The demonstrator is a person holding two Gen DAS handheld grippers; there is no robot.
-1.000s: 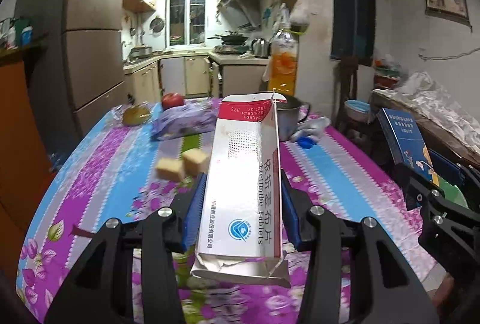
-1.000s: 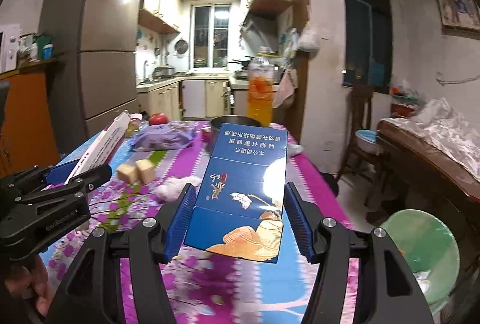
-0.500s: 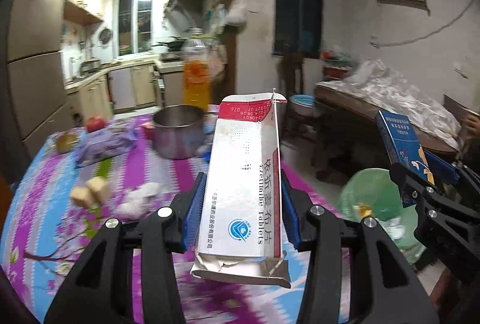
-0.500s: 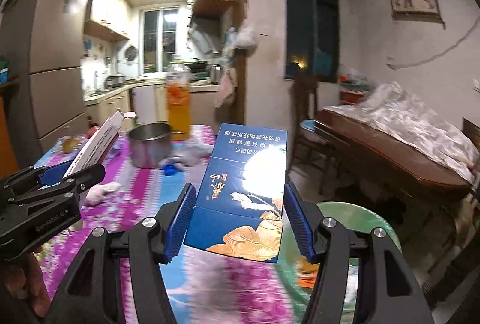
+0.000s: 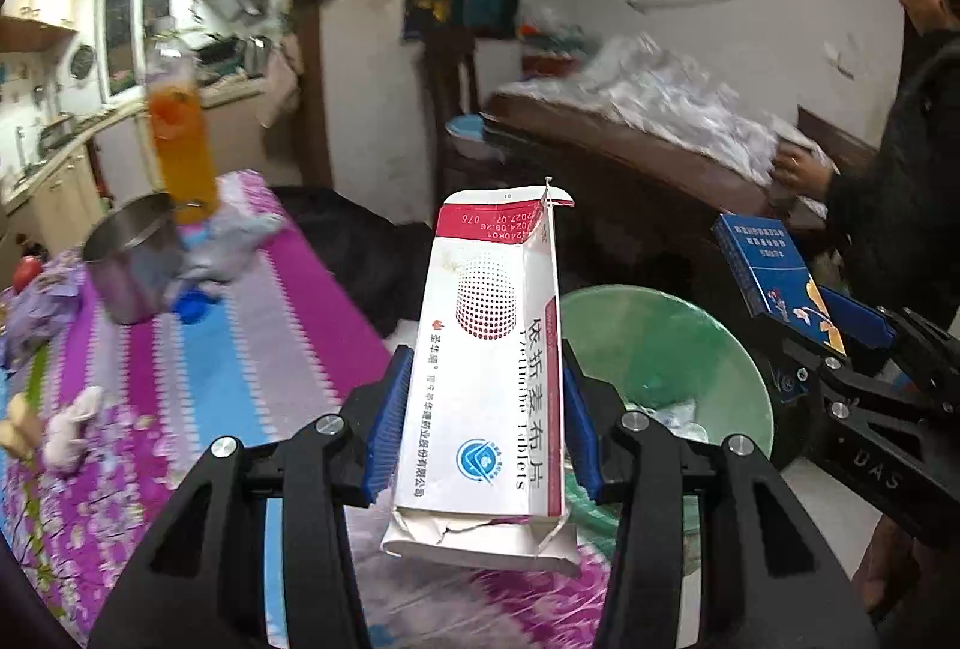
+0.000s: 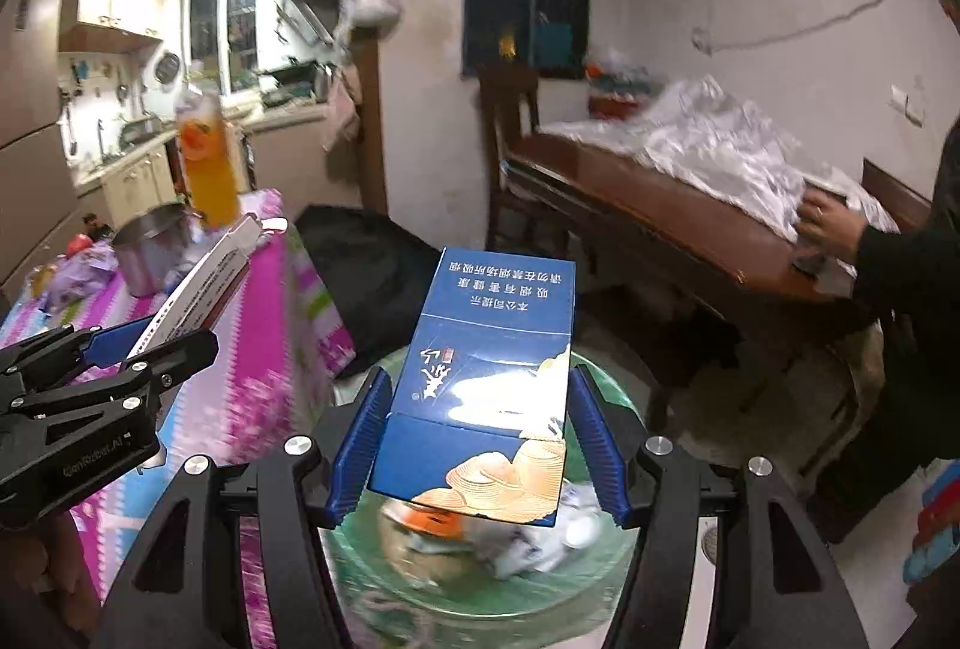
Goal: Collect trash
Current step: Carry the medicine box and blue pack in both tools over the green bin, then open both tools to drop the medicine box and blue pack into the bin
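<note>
My left gripper (image 5: 480, 415) is shut on a torn white and red tablet box (image 5: 489, 367), held above the table's right edge. My right gripper (image 6: 477, 439) is shut on a blue cigarette box (image 6: 489, 397), held over a green trash bin (image 6: 432, 583) that holds trash. The bin also shows in the left wrist view (image 5: 666, 349), to the right of the tablet box. The right gripper with the blue box (image 5: 774, 277) shows at the right of the left wrist view. The left gripper with the tablet box (image 6: 204, 283) shows at the left of the right wrist view.
The table has a purple flowered cloth (image 5: 252, 349). On it stand a steel pot (image 5: 132, 265) and an orange drink bottle (image 5: 180, 144); crumpled tissue (image 5: 69, 430) lies at the left. A person (image 6: 900, 253) stands at a wooden table (image 6: 660, 205) on the right.
Both grippers have swung right with their boxes, away from the table's middle. The green bin has come closer, and the right gripper is now over it.
</note>
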